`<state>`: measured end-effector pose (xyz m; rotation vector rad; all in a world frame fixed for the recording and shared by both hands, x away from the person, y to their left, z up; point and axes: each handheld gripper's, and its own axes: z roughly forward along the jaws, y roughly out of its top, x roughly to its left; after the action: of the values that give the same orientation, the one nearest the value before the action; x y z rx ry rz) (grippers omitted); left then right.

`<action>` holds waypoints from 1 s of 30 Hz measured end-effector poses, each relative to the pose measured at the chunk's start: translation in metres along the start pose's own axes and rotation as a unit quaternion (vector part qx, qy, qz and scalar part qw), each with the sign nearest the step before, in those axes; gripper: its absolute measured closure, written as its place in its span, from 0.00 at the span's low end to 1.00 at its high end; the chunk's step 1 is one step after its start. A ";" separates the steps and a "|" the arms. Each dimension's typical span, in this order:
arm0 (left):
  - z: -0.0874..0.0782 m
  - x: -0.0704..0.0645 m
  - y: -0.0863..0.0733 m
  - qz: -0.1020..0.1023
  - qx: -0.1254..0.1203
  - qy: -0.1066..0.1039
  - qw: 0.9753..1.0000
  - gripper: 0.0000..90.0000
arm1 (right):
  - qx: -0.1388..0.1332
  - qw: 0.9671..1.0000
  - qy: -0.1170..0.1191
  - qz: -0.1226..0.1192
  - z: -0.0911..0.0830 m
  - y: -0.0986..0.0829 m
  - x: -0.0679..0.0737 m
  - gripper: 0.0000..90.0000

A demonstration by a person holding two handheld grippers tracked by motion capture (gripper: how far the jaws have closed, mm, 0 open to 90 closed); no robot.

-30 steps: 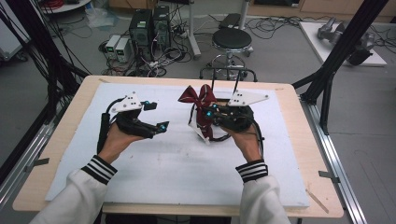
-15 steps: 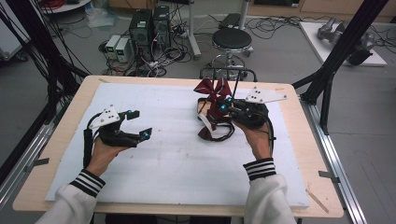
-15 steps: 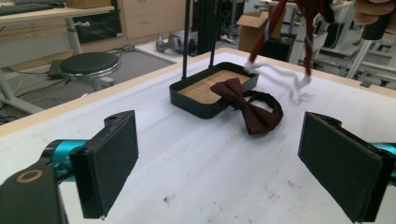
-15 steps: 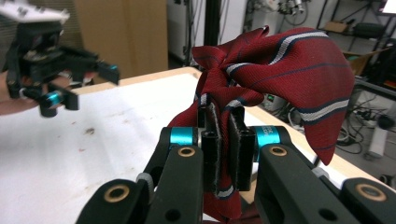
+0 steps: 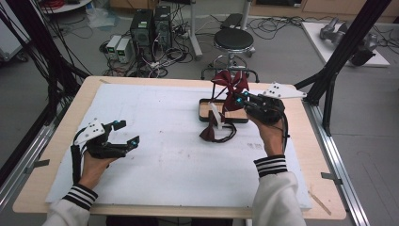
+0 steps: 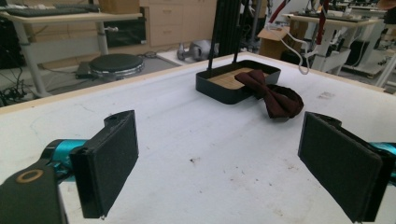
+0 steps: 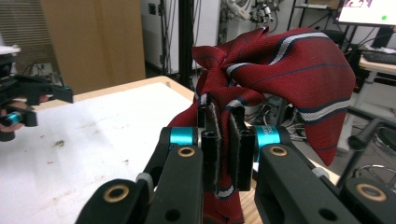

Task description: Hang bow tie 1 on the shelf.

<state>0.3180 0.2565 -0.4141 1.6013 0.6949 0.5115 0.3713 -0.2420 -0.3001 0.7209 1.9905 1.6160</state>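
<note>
The right hand-held gripper (image 7: 224,140) clamps its 2 jaws on a striped red bow tie (image 7: 280,70), lifted above the black tray (image 5: 207,104) just beyond its tips. A plain dark red bow tie (image 6: 275,95) lies against the tray's near wall. Well off on the worktop (image 5: 164,155), the left hand-held gripper (image 6: 219,163) rests with jaws wide apart.
</note>
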 end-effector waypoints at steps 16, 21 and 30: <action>-0.020 -0.001 -0.014 0.003 -0.034 0.021 0.999 0.14 | 0.000 0.999 -0.043 0.005 -0.018 0.009 -0.027 0.95; -0.021 -0.003 -0.016 0.001 -0.040 0.022 0.999 0.14 | 0.003 0.998 -0.055 0.003 -0.021 0.010 -0.038 0.95; -0.027 -0.007 -0.019 0.009 -0.044 0.031 0.999 0.14 | 0.010 0.997 -0.072 0.009 -0.022 0.009 -0.055 0.95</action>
<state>0.2922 0.2724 -0.4284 1.5156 0.6957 0.5989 0.3991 -0.2927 -0.2851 0.8394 1.9056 1.5111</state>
